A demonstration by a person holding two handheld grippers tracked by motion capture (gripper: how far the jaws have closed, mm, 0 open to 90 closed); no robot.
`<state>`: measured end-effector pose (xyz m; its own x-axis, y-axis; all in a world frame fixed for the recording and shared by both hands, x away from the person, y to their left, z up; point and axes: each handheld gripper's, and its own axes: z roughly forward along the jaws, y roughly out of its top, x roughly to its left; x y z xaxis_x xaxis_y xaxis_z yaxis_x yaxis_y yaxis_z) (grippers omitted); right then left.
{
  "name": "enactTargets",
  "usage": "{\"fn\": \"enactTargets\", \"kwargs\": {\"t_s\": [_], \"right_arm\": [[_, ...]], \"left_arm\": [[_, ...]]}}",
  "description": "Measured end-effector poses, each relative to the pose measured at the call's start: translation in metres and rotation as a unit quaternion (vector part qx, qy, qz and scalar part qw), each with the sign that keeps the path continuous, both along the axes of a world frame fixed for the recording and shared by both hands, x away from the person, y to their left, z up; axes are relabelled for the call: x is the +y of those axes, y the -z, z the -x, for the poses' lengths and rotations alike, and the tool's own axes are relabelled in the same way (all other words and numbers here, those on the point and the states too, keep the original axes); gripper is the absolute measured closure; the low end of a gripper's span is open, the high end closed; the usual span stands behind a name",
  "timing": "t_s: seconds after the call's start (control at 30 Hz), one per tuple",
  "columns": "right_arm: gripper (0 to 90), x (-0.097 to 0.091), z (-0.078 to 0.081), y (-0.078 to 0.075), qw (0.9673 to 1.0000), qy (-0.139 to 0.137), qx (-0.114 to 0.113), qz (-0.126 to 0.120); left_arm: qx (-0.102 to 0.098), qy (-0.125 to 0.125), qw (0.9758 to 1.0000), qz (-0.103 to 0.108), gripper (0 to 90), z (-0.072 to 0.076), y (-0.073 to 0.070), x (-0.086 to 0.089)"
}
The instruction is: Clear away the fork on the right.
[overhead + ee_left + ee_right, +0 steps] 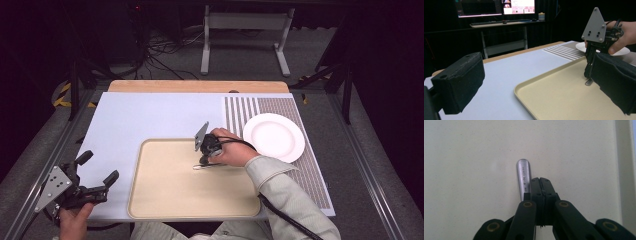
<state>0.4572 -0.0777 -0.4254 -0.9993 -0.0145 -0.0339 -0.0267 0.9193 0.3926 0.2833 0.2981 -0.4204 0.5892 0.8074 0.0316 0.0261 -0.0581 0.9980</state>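
While the right hand-held gripper point(204, 161) pressed down near the middle of the beige tray point(165, 200), its jaws stood together with no gap between the pads, and a metal utensil handle point(524, 178) lay flat on the tray just beside them, touching the side of one jaw rather than sitting between the two. Whether any part of the handle was pinched lower down could not be told from the right gripper view. Judged from this, the step in hand was a pick-up of the utensil, and doing it well would call for opening the jaws, shifting across so the handle lay between the pads, and closing squarely on the thin metal so it would not skid on the smooth tray. The left hand-held gripper point(97, 172) hovered off the tray's near left corner, its jaws wide apart and holding nothing. A white plate point(274, 136) sat empty beyond the tray's far right corner, on a striped mat point(280, 107), likely the place for the utensil. The surface point(150, 115) around the tray was pale blue with a wooden edge at the far side. Behind the tray, the room was dark, with lit monitors point(519, 6) on a desk and cables on the floor.
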Motion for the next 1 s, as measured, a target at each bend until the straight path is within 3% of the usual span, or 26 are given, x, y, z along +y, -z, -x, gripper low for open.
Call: {"fn": "enactTargets", "kwargs": {"t_s": [0.4,0.83,1.0], "right_arm": [[90.0,0.002,0.006,-0.001,0.9996,-0.011,0.009,0.024],[90.0,-0.007,0.029,-0.003,0.998,-0.031,0.025,0.05],[90.0,-0.014,0.036,-0.003,0.9977,-0.027,0.03,0.054]], "left_arm": [[0.001,0.002,1.0,0.0,0.6,0.0,0.0,0.0],[-0.002,-0.001,1.0,0.0,0.5,0.0,-0.001,0.0],[-0.002,-0.001,1.0,-0.001,0.5,-0.001,-0.001,-0.001]]}}
